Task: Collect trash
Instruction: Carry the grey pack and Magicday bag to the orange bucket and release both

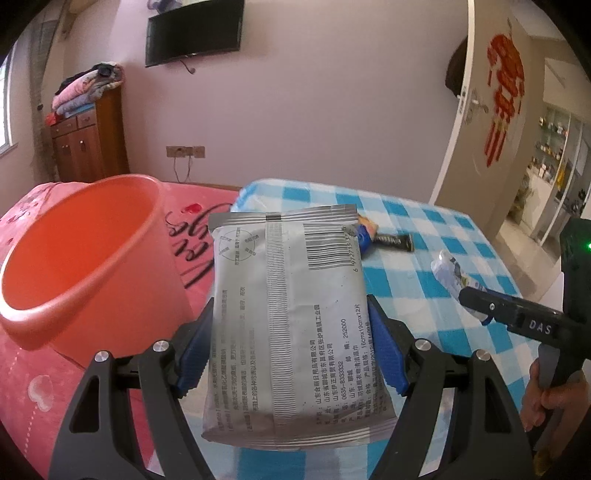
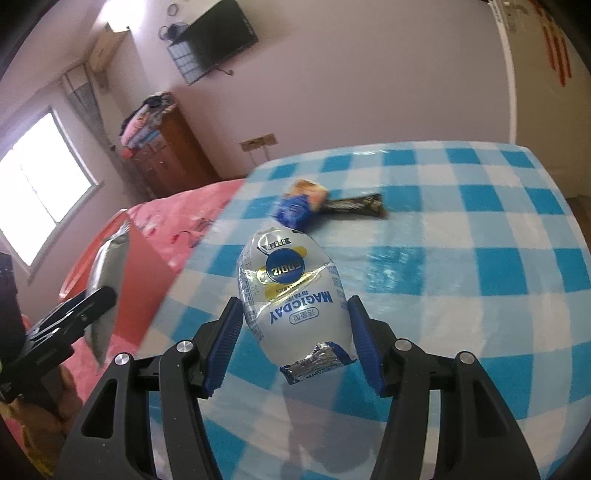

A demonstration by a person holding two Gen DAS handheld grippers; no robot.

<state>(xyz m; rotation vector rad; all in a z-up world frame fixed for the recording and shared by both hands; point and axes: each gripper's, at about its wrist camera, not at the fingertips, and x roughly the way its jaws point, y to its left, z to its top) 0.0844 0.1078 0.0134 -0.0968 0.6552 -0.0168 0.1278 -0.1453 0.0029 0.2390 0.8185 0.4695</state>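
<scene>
My left gripper (image 1: 291, 347) is shut on a silver foil packet (image 1: 291, 317) with a barcode, held upright above the bed, just right of an orange plastic basin (image 1: 74, 266). My right gripper (image 2: 295, 343) is shut on a clear and white MAGICDAY wrapper (image 2: 295, 295), held above the blue checked cloth (image 2: 461, 258). That wrapper and the right gripper also show at the right of the left wrist view (image 1: 454, 273). A blue and orange snack wrapper (image 2: 299, 206) and a dark bar wrapper (image 2: 358, 205) lie further back on the cloth.
A pink bedspread (image 1: 44, 387) lies under the basin. A wooden cabinet (image 1: 88, 147) with folded bedding stands at the far left wall, a TV (image 1: 194, 35) hangs above, and an open doorway (image 1: 546, 166) is at right.
</scene>
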